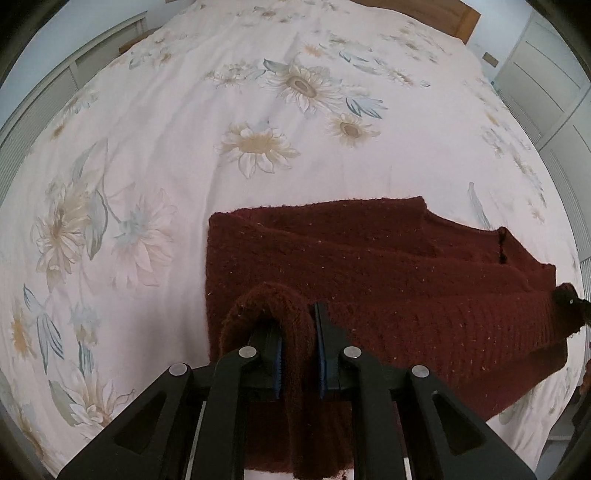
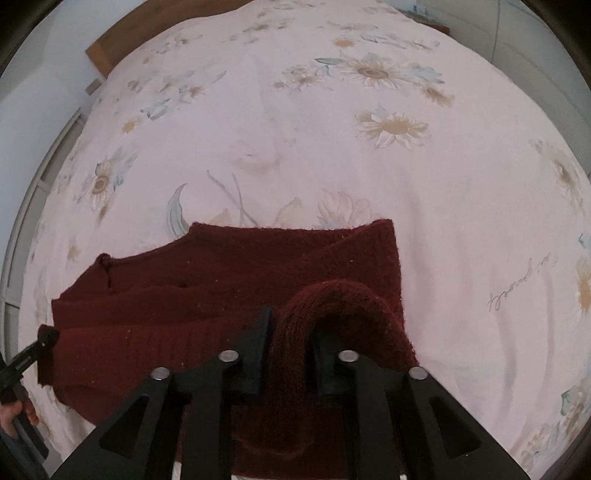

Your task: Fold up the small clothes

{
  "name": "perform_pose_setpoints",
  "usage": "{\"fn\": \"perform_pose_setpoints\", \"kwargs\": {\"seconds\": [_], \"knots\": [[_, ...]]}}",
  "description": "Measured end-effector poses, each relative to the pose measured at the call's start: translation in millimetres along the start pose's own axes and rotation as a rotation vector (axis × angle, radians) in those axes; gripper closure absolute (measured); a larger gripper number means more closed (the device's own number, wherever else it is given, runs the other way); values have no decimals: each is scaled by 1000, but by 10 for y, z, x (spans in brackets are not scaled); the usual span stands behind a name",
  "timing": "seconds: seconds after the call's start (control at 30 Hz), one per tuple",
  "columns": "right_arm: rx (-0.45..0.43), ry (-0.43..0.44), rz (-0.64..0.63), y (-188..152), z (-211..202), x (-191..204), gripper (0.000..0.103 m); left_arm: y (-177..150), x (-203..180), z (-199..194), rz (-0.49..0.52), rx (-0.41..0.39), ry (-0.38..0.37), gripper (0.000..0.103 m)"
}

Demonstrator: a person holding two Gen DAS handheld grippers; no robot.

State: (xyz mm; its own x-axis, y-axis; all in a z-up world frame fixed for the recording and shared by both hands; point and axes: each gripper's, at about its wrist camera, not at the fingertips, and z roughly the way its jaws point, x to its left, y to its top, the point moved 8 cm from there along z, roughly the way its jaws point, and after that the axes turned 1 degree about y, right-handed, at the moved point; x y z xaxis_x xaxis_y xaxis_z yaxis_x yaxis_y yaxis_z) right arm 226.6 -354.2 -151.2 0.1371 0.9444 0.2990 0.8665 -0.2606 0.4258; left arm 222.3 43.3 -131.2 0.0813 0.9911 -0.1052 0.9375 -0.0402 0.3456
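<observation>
A dark red knit sweater (image 1: 388, 266) lies folded flat on the floral bedsheet (image 1: 184, 155). My left gripper (image 1: 301, 350) is shut on a raised fold at the sweater's near left corner, and the cloth fills the gap between its blue pads. In the right wrist view the sweater (image 2: 207, 273) spreads to the left. My right gripper (image 2: 291, 354) stands a little open. A fold of the near right corner hangs between its jaws and arches over the right finger (image 2: 328, 365). The left gripper (image 2: 31, 354) shows at this view's left edge.
The pale floral sheet (image 2: 443, 221) covers the whole bed around the sweater. A wooden headboard (image 1: 443, 14) stands at the far end. White cupboard doors (image 1: 546, 85) line the right side. A hand (image 2: 14, 413) shows at the lower left of the right wrist view.
</observation>
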Motion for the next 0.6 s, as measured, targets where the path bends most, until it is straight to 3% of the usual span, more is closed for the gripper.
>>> {"fn": "perform_pose_setpoints", "kwargs": {"seconds": [0.07, 0.2, 0.23, 0.3, 0.4, 0.47, 0.6], "knots": [[-10, 6, 3, 15, -37, 3, 70, 12, -8, -9, -11, 12, -4, 87], [-39, 19, 9, 65, -164, 41, 42, 68, -6, -49, -50, 26, -29, 74], [-47, 19, 5, 78, -193, 53, 40, 86, -15, -70, -61, 24, -40, 71], [-67, 22, -4, 110, -279, 86, 38, 124, -51, -120, -78, 16, -68, 60], [-99, 25, -23, 135, -410, 150, 24, 178, -103, -256, -74, -22, -65, 38], [-114, 25, -57, 117, -478, 226, 24, 224, -154, -386, -59, -59, -62, 37], [-117, 21, -135, -29, -493, 412, 19, 232, -296, -545, -17, -103, -50, 12]]}}
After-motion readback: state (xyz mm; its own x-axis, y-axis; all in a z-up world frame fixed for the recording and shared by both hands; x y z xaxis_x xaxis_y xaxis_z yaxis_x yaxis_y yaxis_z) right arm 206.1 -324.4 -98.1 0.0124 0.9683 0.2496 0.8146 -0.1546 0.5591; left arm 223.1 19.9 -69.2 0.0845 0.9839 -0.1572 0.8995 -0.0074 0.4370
